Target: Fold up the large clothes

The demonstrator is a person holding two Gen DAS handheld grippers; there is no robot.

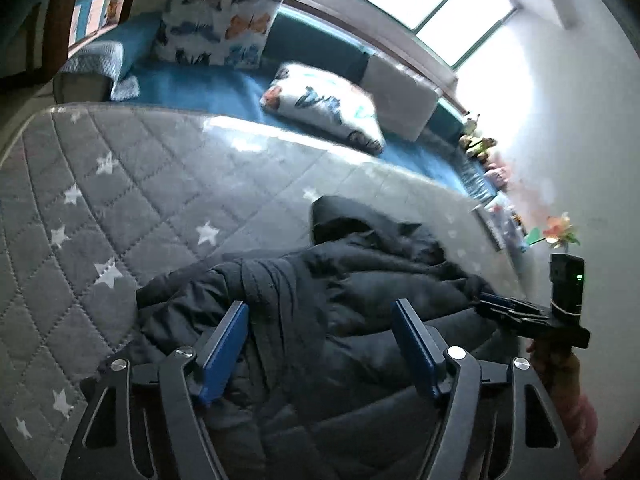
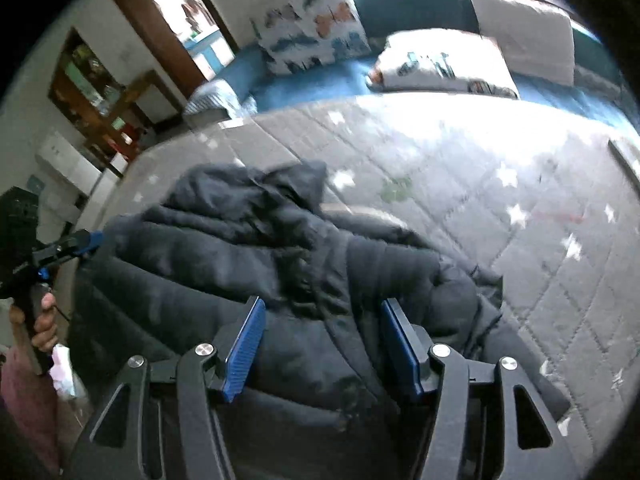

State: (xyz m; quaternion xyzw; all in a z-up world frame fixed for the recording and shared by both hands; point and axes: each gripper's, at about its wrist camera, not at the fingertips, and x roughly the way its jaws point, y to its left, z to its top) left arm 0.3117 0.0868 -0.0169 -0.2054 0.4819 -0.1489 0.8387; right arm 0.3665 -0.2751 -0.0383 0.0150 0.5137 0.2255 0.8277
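Note:
A dark puffy hooded jacket lies crumpled on a grey quilted bedspread with white stars. Its hood points toward the far side. My left gripper is open, its blue pads apart over the jacket's near part, holding nothing. My right gripper is also open over the jacket, holding nothing. The right gripper shows in the left wrist view at the jacket's right edge. The left gripper shows in the right wrist view at the jacket's left edge. The bedspread lies bare to the right.
Butterfly-print pillows and a white cushion lie on a blue bench under the window. Toys and a paper flower stand by the right wall. Shelves and a doorway are at the left.

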